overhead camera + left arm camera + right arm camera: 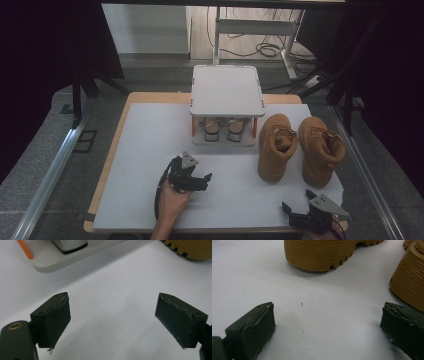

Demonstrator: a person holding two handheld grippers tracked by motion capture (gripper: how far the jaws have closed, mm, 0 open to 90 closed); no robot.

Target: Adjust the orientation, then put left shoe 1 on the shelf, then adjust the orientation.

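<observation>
Both claws agape and empty over the white sheet: left gripper at seven o'clock, right gripper at five, tan boots at three.

Black curtains flank a grey floor, with cables beyond the table.

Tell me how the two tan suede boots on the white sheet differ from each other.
The left tan suede boot stands next to the white two-tier shoe rack; the right tan suede boot stands farther from it, near the white sheet's right edge. The left boot points straight away, while the right boot is angled, its toe turned leftward. Both stand upright, share the same colour and ridged soles, and neither is gripped.
</observation>
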